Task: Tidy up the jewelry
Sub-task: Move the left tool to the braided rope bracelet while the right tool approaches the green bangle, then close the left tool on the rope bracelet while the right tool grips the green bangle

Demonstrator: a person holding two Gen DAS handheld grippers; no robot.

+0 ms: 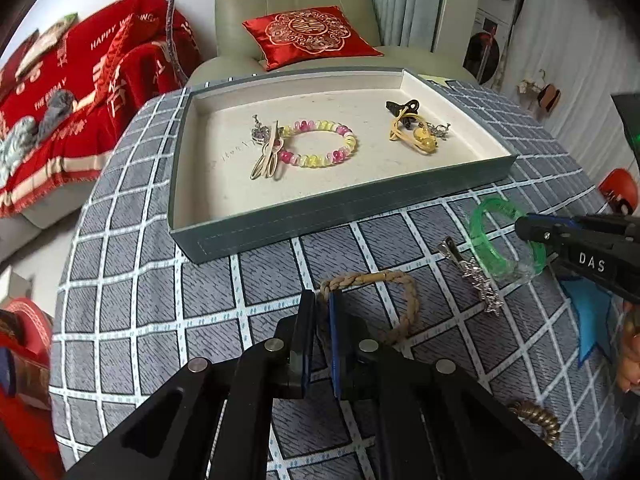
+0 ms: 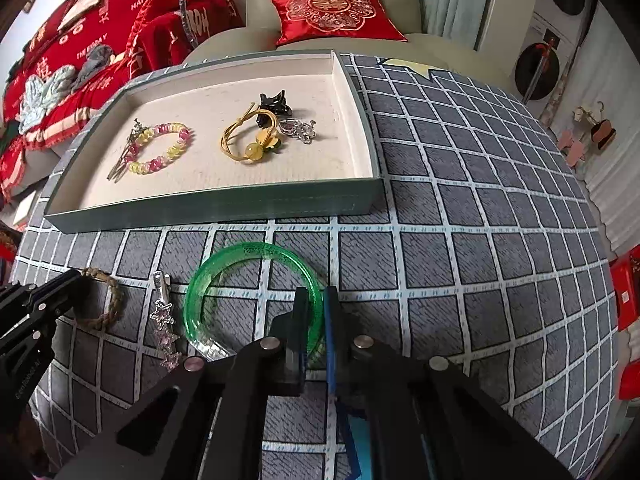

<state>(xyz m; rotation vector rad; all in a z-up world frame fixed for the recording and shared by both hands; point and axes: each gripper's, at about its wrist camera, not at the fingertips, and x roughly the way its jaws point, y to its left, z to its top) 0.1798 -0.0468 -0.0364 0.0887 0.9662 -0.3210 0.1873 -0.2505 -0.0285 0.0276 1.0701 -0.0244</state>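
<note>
Bangle, translucent green plastic [image 2: 256, 300]: rigid, light, slick; rim pinched by right gripper [image 2: 316, 300]. Left gripper [image 1: 322, 304] clamps soft braided tan cord bracelet [image 1: 384, 300].

Coiled gold piece [image 1: 536, 420] half hidden behind gripper.

counter [image 2: 460, 184]: grey checked cloth | on it: tray [image 2: 224, 204], green bangle [image 2: 208, 280], braided bracelet [image 2: 114, 300], star hair clip [image 2: 163, 312]
</note>
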